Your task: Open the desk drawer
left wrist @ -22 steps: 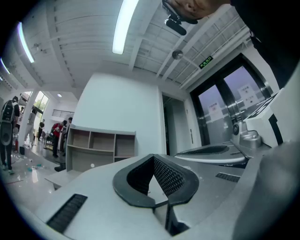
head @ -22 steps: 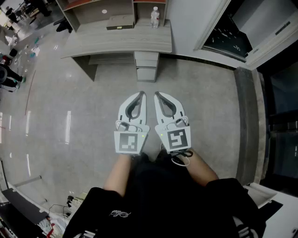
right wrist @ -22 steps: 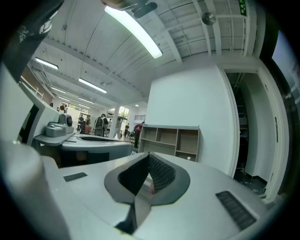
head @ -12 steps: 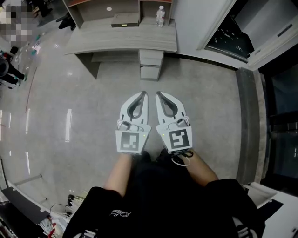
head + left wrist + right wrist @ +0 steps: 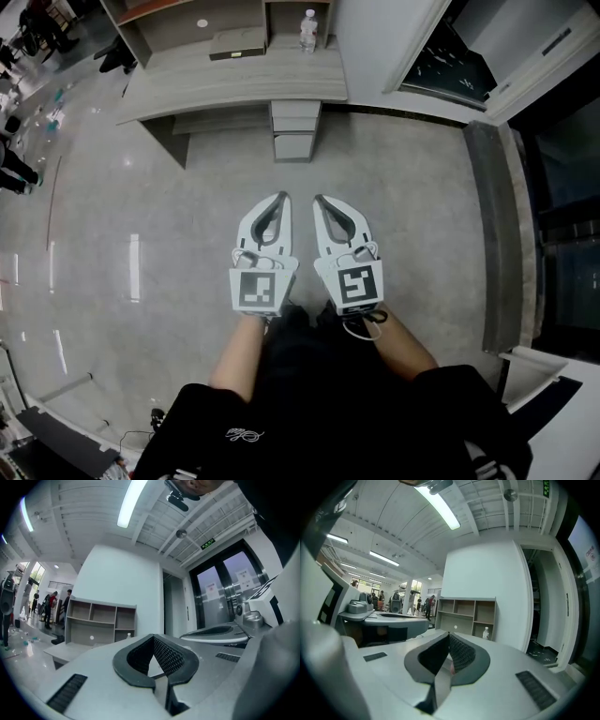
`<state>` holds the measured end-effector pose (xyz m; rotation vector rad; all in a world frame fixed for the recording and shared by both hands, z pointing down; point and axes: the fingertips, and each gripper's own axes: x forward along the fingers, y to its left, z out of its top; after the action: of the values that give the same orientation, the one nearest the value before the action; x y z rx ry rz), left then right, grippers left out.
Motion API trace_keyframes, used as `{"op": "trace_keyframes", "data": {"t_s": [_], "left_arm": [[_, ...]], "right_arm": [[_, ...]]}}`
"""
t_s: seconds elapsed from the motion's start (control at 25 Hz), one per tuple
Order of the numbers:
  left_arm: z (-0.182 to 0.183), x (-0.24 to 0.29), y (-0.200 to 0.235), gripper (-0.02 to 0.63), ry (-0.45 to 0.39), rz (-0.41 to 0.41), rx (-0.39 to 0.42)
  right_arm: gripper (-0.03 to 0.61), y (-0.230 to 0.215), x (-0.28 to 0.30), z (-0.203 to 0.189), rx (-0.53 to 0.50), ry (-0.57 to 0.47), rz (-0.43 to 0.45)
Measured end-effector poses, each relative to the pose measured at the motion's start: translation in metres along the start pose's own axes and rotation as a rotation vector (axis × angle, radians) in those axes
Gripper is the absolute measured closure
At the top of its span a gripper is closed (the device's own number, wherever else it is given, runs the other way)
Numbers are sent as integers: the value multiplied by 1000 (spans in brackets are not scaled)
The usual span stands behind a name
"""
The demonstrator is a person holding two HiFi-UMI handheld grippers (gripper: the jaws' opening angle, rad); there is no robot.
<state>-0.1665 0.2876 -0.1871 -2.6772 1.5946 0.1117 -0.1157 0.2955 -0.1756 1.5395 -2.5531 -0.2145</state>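
Drawer stack, pale grey, sits under the long grey wooden desk, well ahead. Left white tool and right white tool both pressed together, empty. Risk: arriving closed, they would bump the front and catch nothing.

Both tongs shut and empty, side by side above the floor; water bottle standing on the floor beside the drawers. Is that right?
Not quite: the water bottle stands on the desk, above the drawers, not on the floor, as the head view shows. The left tongs and right tongs are indeed shut, empty and side by side.
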Motion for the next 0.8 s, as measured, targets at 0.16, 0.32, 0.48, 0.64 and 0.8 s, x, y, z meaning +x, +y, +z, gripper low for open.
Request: {"op": "trace_keyframes", "data": {"t_s": [0.16,0.32,0.48,0.64,0.8], "left_arm": [[-7,5,6,609,14,1,-16],[-22,24,10,609,49,10,-22],[-37,56,12,609,81,15,16],[-46,101,18,609,113,42,39],[-54,149,11,609,141,56,61]], "right_arm": [[572,-7,-3,-14,6,41,-22],[572,-29,4,-27,35,62,-41],[572,-59,27,-38,47,56,-28],[572,-93,58,-47,74,56,11],[572,-129,86,-59,62,67,55]]}}
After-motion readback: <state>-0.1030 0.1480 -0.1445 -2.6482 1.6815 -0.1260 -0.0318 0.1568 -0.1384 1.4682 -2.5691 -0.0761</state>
